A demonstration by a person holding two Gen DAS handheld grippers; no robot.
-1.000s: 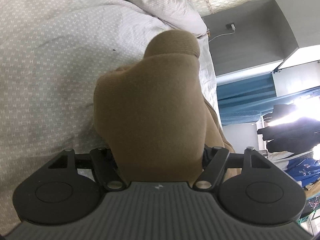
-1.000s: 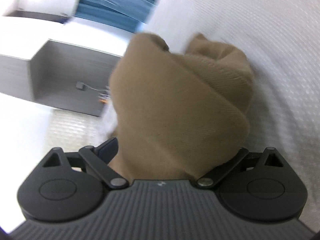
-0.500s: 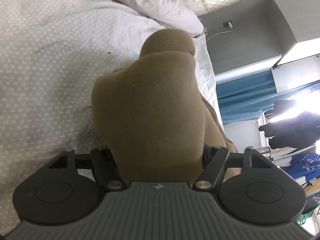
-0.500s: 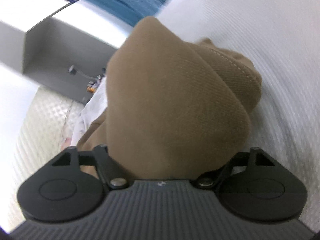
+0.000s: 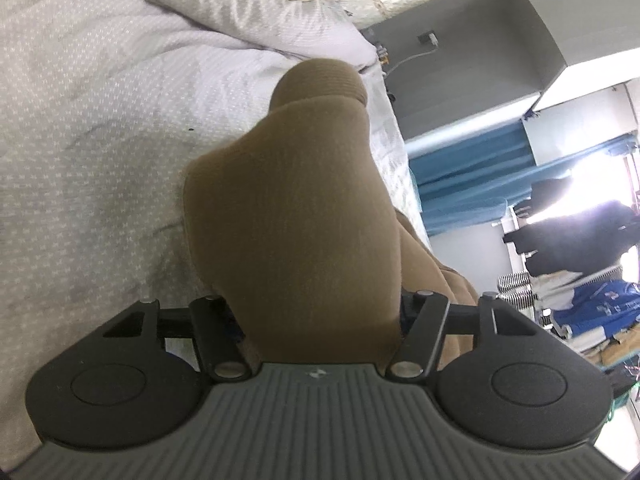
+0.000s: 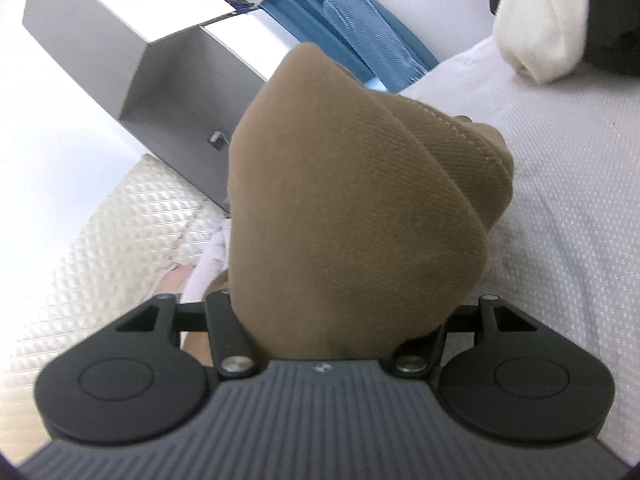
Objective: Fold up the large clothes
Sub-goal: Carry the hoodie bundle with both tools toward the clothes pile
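both grippers, fingers hidden, seemingly grip brown garment point(image 5: 296, 216) over grey bedspread point(image 5: 88, 120) near grey cabinet point(image 6: 132, 60).

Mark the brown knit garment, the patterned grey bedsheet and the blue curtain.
brown knit garment point(image 5: 296, 208), left wrist view, middle of bunched fabric
patterned grey bedsheet point(image 5: 88, 128), left wrist view, bare stretch
blue curtain point(image 5: 460, 176), left wrist view, middle folds
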